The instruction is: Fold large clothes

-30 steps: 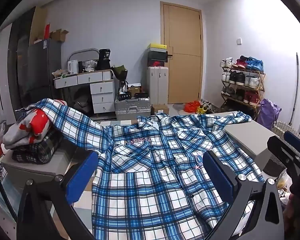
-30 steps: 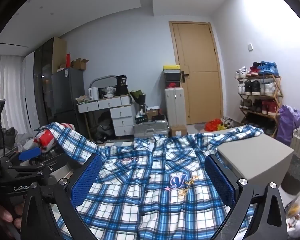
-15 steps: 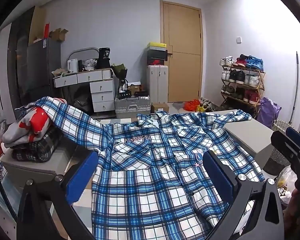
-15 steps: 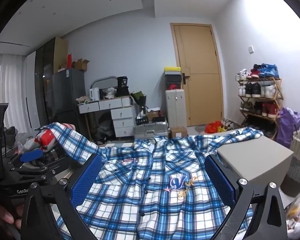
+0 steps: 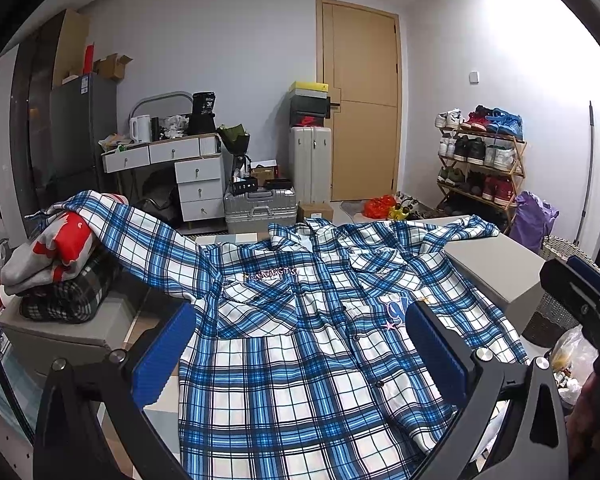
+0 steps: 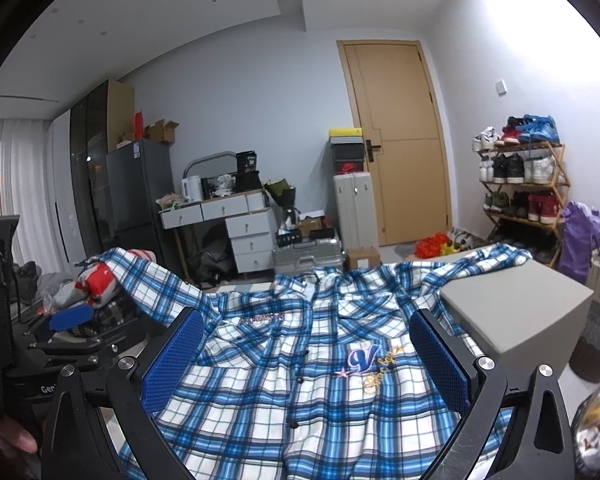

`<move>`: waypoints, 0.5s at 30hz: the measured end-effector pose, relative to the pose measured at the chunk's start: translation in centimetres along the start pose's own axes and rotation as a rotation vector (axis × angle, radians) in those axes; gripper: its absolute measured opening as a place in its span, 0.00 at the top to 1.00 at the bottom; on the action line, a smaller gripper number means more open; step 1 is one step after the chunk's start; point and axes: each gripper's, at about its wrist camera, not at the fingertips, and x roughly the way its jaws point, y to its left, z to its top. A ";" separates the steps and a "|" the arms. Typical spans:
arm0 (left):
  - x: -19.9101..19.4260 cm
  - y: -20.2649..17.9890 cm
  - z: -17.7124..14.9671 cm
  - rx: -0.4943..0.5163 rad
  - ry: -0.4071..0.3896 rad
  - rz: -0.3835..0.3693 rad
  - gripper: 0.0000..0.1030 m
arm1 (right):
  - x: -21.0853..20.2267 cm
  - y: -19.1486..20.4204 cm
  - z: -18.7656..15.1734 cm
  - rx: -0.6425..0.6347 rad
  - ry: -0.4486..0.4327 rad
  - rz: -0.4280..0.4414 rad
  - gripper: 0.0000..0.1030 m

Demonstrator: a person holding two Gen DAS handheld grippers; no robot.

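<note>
Left wrist view first: the left gripper (image 5: 300, 344) hangs just above the hem end of the plaid shirt (image 5: 300, 340), its blue pads (image 5: 166, 350) spread wide with nothing between them. From the right wrist view, the right gripper (image 6: 306, 354) is the same, jaws well apart and empty, poised over the front of the shirt near the embroidered V logo (image 6: 362, 358).

The shirt lies face up and buttoned, spread flat across the work surface with the collar (image 5: 296, 234) at the far end. One sleeve (image 5: 140, 236) climbs up over a stack of folded clothes (image 5: 56, 272) on a grey box (image 5: 60, 332) at the left; the other sleeve (image 5: 464, 226) drapes over a second grey box (image 5: 500, 268) at the right. Beyond them stand a suitcase (image 5: 260, 210), a white desk (image 5: 168, 156), a shoe rack (image 5: 480, 160) and a wooden door (image 5: 360, 100).

Judging by this, no fold has been made yet; the garment is laid out and the step in hand is choosing where to take hold. The next move probably calls for each gripper to close on a sleeve or shoulder edge and bring it inward over the chest. The sleeve resting on the stack may drag the pile if pulled sideways, so lifting it clear first looks wise.
</note>
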 end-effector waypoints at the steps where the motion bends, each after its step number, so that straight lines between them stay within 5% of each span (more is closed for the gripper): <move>1: 0.0 0.0 0.0 0.002 0.001 0.000 0.01 | 0.0 0.0 0.0 0.001 -0.001 -0.002 0.00; 15: -0.2 -0.2 0.0 -0.001 0.011 -0.006 0.01 | -0.5 0.5 0.0 -0.035 -0.014 -0.018 0.00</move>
